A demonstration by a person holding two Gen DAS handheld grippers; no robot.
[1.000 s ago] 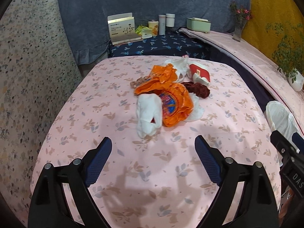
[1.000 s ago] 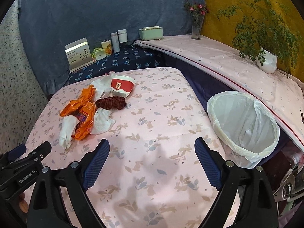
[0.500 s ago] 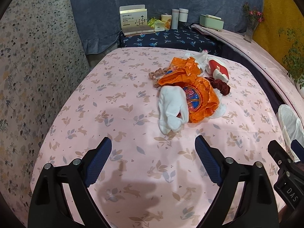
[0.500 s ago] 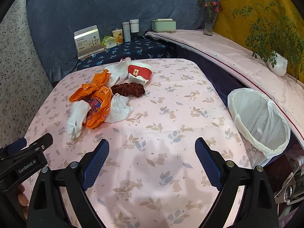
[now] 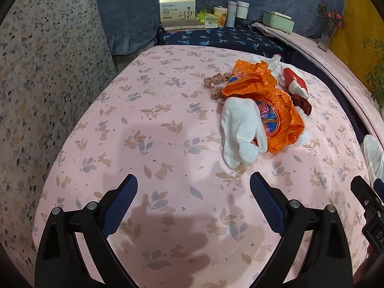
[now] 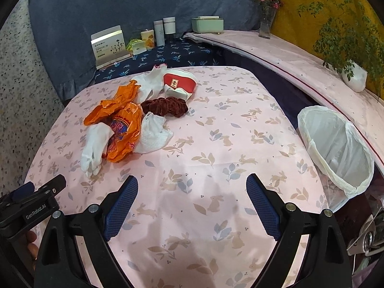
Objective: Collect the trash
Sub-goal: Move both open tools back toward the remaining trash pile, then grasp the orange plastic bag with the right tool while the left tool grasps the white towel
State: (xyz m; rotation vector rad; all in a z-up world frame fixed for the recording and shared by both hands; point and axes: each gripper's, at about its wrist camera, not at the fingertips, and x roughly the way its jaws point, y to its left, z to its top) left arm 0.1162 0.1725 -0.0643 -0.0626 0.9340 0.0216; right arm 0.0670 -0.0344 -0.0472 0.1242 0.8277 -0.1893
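Left wrist view shows my left gripper has slid left, fingers wide apart and holding nothing, so the orange bag on the pink cloth still waits.

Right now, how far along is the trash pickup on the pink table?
Nothing looks collected yet: the lined trash bin appears empty. Nothing is in hand either; the left tool and right tool are both open over bare tablecloth. Everything is left: the orange plastic bag, white glove, dark red scrunchie and red-and-white pouch remain piled together.
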